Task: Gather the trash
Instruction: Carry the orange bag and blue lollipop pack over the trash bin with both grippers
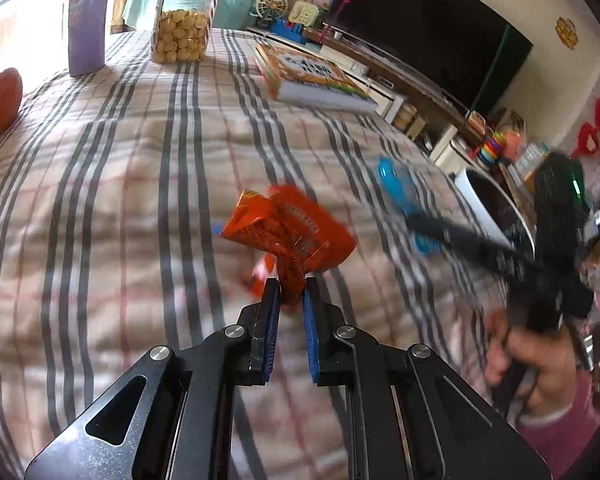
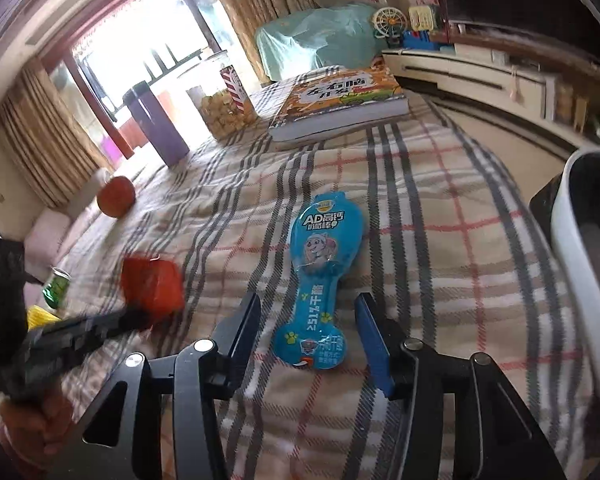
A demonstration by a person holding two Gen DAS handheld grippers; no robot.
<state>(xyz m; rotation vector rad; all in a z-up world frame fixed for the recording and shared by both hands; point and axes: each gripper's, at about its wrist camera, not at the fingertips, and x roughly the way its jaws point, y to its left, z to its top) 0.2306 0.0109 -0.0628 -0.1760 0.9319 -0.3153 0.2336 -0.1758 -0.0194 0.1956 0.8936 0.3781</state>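
**Holding the orange wrapper, letting go of the blue one**

Pinching an orange wrapper (image 1: 290, 240) by its twisted end, the left gripper (image 1: 291, 292) points down at a slant over the checked blanket (image 1: 120, 200). Its blue pads are squeezed tight on the wrapper, which hangs up off the blanket. In the right wrist view this wrapper looks blurry.

The right gripper (image 2: 308, 320) also tilts down toward the blanket. Its jaws stand apart, and a blue wrapper (image 2: 320, 272) lies flat on the blanket between them. The pads do not touch it. A hand (image 1: 540, 364) in a pink sleeve grips the right gripper's handle.

A white bin (image 2: 580, 280) stands at the right edge of the blanket, near the blue wrapper.

Farther back on the blanket sit a book (image 2: 340, 100), a jar (image 1: 184, 16) of snacks, and a purple bottle (image 1: 88, 16). An apple (image 2: 116, 196) rests to the left. A green can (image 2: 56, 290) is near the left edge.
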